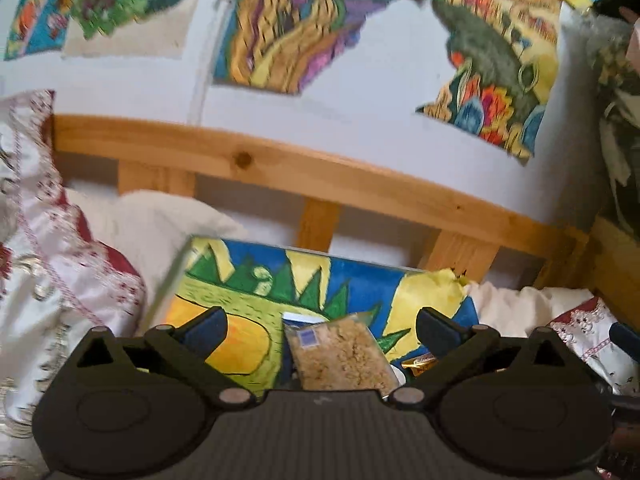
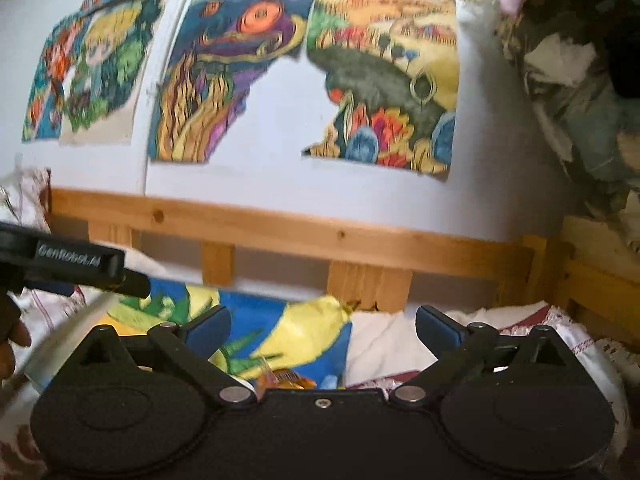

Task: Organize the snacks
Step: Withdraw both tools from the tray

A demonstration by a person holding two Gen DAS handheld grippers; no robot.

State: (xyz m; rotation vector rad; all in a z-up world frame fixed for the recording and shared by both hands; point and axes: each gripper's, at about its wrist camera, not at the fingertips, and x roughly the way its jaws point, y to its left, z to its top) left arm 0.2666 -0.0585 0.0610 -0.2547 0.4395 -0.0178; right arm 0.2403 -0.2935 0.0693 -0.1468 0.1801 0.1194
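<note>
- A clear snack bag of pale, crumbly pieces lies on a brightly painted board, low in the left wrist view and just ahead of the left gripper.
- A gold-wrapped snack sits just to the right of the bag, partly hidden by the gripper's right finger.
- In the right wrist view an orange-gold wrapper shows on the same board, close under the right gripper; whether it is the same snack cannot be told.
- The left gripper stands wide open, its blue pads well apart and gripping nothing; the bag lies between and below the fingers, untouched.
- The right gripper is likewise spread wide and empty, aimed at the wall.
- No earlier frame is given to show either jaw in motion.
- The left gripper's black body, lettered in white, enters the right wrist view from the left edge, with part of a hand below it.
- The board rests on a bed amid white bedding and a satin pillow with red embroidery.
- A pine bed rail runs behind.
- Colourful drawings hang on the white wall above; both views are blurred.
</note>
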